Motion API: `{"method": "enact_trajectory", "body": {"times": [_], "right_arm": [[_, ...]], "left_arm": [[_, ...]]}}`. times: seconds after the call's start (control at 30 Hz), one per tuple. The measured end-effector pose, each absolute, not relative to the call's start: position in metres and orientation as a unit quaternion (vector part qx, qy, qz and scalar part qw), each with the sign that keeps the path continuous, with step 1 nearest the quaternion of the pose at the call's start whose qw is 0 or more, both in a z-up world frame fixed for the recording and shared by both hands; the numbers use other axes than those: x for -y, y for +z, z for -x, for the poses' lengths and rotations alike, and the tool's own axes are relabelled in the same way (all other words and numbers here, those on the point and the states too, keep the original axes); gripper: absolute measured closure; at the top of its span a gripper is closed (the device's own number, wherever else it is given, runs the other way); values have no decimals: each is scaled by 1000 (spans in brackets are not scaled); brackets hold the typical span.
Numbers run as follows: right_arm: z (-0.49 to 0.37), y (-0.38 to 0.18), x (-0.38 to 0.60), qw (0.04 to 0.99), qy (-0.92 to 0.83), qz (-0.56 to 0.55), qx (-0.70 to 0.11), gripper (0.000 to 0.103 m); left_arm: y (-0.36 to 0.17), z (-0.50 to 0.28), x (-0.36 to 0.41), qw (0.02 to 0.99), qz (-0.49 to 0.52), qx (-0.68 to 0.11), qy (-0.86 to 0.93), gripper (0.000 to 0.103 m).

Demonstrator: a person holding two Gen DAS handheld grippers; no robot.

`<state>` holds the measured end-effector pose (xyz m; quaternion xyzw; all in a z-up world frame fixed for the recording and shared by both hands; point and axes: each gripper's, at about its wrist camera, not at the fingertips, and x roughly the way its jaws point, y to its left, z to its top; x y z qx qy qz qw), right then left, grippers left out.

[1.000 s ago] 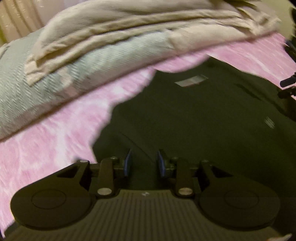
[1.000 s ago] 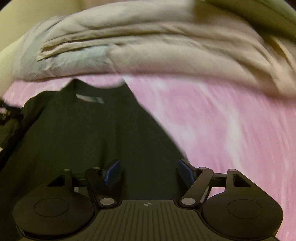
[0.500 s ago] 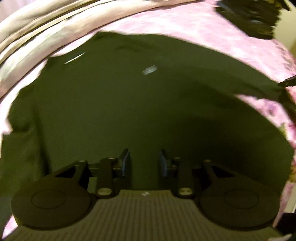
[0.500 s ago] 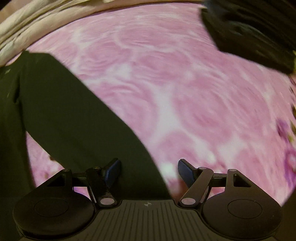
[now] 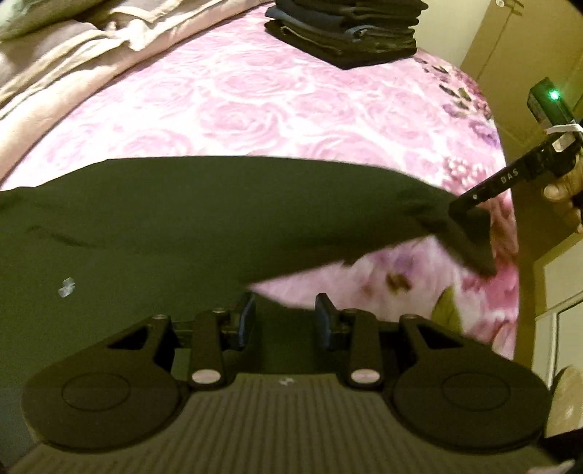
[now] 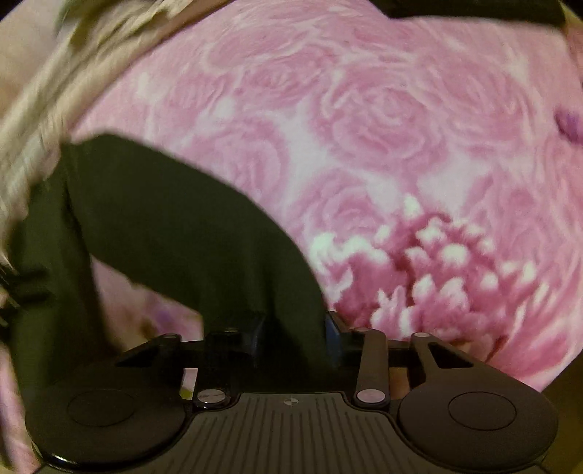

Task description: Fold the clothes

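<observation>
While dark shirt [image 5: 189,226] lies across pink bed [image 5: 255,102], long axis left-right | right hand-held gripper [image 6: 293,337] just closed, clamped on its end | left hand-held gripper [image 5: 285,321] apart, hem btwn pads, unpinched.

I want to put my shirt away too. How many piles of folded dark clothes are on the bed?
1. The pile of folded dark clothes sits at the far edge of the pink floral bedspread, beyond the dark shirt. Others may lie out of view.
</observation>
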<state>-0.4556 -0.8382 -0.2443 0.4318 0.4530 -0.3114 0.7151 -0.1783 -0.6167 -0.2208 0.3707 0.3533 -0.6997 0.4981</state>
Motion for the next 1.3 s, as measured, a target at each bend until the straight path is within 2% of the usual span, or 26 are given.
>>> {"method": "enact_trajectory", "body": {"times": [0.03, 0.07, 0.13, 0.27, 0.53, 0.6, 0.63, 0.67, 0.7, 0.77, 0.8, 0.87, 0.93, 1.0, 1.13, 1.2, 1.23, 1.3], "right_arm": [[456, -244, 844, 714, -307, -426, -464, 91], [456, -246, 847, 711, -300, -419, -478, 98], [453, -251, 851, 713, -281, -399, -503, 103], [441, -245, 853, 732, -258, -348, -526, 102], [439, -250, 835, 737, -283, -319, -524, 101], [443, -251, 832, 736, -295, -328, -513, 90], [443, -252, 830, 736, -297, -328, -513, 65], [444, -253, 828, 736, -298, -327, -512, 51], [444, -254, 827, 736, -299, -326, -512, 45], [443, -257, 823, 734, -297, -323, -519, 45], [442, -258, 821, 733, -294, -314, -526, 52], [440, -257, 822, 734, -283, -308, -535, 103], [439, -248, 829, 738, -279, -297, -538, 103], [440, -227, 840, 752, -314, -225, -535, 103], [452, -186, 881, 760, -422, -153, -470, 102], [451, -184, 898, 756, -450, -142, -454, 52], [450, -186, 903, 748, -466, -138, -452, 23], [449, -190, 908, 752, -465, -155, -441, 23]], "left_arm": [[-223, 183, 622, 494, -374, -354, -700, 72], [-225, 189, 628, 490, -380, -351, -701, 72], [-226, 198, 638, 482, -389, -344, -706, 72], [-222, 205, 653, 472, -397, -332, -714, 72], [-224, 204, 659, 464, -405, -331, -715, 72], [-225, 203, 656, 461, -409, -334, -714, 72], [-227, 203, 654, 459, -411, -335, -713, 72], [-228, 202, 651, 457, -414, -337, -711, 72], [-229, 202, 650, 456, -416, -339, -710, 72], [-232, 200, 647, 455, -418, -344, -707, 72], [-232, 200, 646, 455, -419, -345, -706, 72], [-233, 199, 645, 455, -421, -348, -704, 72], [-231, 198, 646, 456, -419, -348, -704, 72], [-227, 198, 648, 460, -416, -344, -705, 72], [-222, 198, 654, 467, -408, -341, -706, 72], [-222, 198, 655, 470, -407, -342, -704, 72], [-222, 197, 655, 471, -407, -344, -703, 72], [-222, 194, 649, 476, -408, -348, -696, 71]]}}
